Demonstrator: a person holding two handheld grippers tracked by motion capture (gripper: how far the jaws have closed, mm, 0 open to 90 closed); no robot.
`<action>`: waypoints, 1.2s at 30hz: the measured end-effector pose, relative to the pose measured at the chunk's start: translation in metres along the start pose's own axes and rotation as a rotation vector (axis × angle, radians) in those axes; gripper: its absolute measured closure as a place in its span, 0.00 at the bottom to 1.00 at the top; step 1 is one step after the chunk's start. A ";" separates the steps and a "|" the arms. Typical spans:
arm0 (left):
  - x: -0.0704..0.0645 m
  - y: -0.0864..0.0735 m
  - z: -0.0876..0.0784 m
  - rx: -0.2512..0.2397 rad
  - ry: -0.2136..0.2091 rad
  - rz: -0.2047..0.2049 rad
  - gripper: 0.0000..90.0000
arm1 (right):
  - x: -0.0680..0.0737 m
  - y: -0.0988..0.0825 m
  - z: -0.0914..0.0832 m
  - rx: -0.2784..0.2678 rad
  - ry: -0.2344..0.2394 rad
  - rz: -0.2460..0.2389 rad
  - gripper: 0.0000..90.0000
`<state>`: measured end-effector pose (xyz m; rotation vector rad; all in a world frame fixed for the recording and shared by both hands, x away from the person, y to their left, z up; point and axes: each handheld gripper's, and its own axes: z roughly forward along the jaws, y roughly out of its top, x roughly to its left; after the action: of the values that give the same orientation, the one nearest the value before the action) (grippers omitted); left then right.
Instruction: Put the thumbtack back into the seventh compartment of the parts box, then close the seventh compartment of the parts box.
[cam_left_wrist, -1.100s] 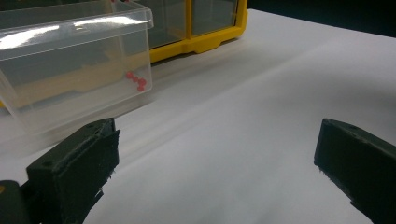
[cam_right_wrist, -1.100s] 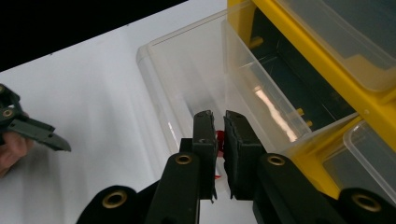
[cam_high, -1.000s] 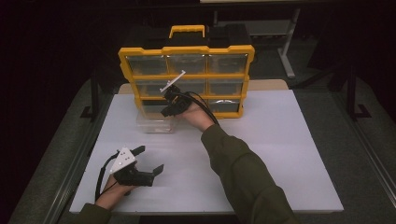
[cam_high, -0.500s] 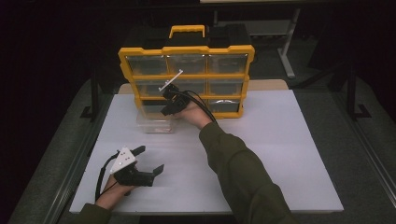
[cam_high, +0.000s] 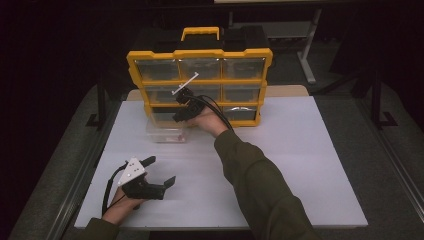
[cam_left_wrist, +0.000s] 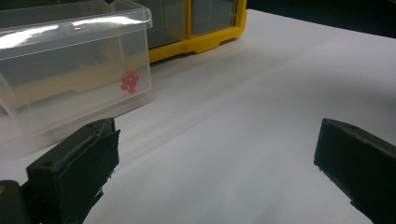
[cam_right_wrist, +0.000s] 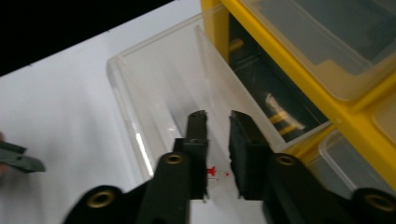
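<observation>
Right gripper (cam_high: 181, 111): over clear bin (cam_high: 166, 131), jaws narrow, just been opening, nothing gripped.
Left gripper (cam_high: 161, 172): wide, empty, near table (cam_high: 300, 165) front.
Around: yellow organizer (cam_high: 200, 80) just behind bin.
Right gripper view: red pin (cam_right_wrist: 215, 173) between jaws, below.
Left gripper view: red pins (cam_left_wrist: 130, 82) inside bin.

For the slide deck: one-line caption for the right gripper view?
Right gripper poised over the clear bin pulled from the yellow organizer, jaws slightly apart above red pushpins.

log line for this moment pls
right gripper: over clear bin, jaws just opening, red pushpin below | left gripper: open, resting on table
</observation>
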<state>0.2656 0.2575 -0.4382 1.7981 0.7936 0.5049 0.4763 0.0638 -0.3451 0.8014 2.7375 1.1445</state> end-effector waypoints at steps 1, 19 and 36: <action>0.000 0.000 0.000 -0.001 0.000 0.001 0.00 | 0.000 0.000 -0.001 -0.001 0.008 0.000 0.90; 0.001 0.000 0.000 0.001 0.006 0.000 0.00 | 0.020 0.002 -0.010 -0.007 0.093 -0.034 0.99; 0.000 0.000 0.000 -0.001 0.003 -0.001 0.00 | 0.037 -0.004 0.009 0.016 0.150 -0.076 0.99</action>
<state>0.2655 0.2578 -0.4385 1.7960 0.7959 0.5074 0.4450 0.0849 -0.3493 0.6311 2.8725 1.2164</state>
